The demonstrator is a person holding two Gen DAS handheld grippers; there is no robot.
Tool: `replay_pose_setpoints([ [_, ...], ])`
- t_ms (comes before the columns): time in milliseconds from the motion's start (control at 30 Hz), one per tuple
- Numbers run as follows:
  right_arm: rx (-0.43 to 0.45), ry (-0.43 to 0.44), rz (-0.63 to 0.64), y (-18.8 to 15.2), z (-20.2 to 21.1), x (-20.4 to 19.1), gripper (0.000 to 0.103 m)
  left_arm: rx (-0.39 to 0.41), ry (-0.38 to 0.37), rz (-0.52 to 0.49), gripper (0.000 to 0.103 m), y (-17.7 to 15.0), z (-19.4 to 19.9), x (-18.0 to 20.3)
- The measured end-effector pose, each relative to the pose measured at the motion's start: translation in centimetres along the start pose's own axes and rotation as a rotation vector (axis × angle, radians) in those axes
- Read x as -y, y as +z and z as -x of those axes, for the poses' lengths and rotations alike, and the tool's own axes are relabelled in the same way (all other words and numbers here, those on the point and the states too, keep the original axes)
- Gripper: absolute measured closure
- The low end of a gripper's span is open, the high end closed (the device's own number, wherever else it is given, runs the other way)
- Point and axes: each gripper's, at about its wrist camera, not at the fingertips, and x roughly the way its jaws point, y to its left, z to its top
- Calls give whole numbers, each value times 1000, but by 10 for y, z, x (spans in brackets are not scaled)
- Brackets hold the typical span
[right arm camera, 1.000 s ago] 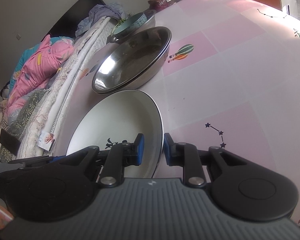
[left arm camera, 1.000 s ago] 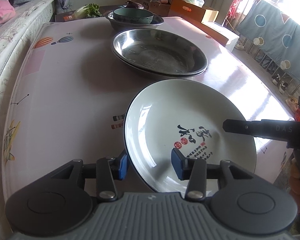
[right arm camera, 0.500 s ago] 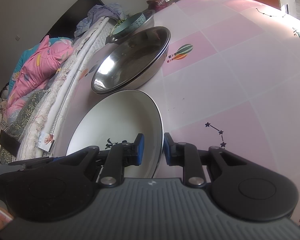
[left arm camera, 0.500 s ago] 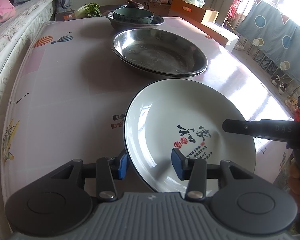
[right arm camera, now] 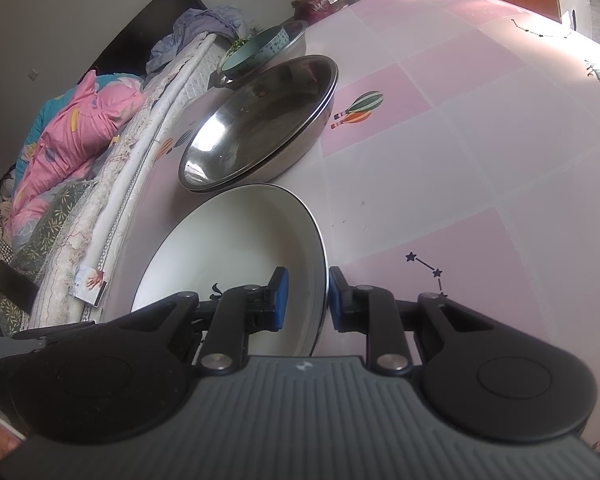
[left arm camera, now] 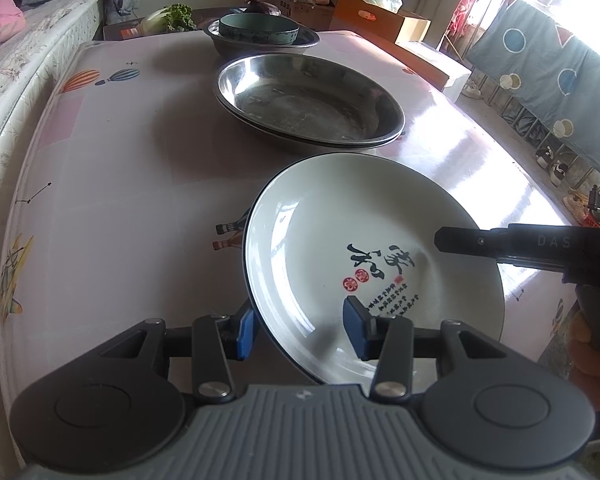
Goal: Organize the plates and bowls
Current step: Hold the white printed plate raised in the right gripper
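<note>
White plate (left arm camera: 364, 240) — near rim behind gripper housing

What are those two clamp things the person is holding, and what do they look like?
Both are handheld tools. The left gripper and right gripper each have a grey ribbed body, black link arms with silver pivot screws and round black caps, and two black fingers ending in blue pads. No cables or sleeves show.

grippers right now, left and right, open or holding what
left gripper: jaws straddle the plate rim, grip cannot be told
right gripper: shut on the plate rim
</note>
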Motion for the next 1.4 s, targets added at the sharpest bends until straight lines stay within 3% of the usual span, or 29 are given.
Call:
replay_pose_setpoints([
  [1400,1,0,0,-1,0,0,82,5,15,-3,58,7,-5,-1],
])
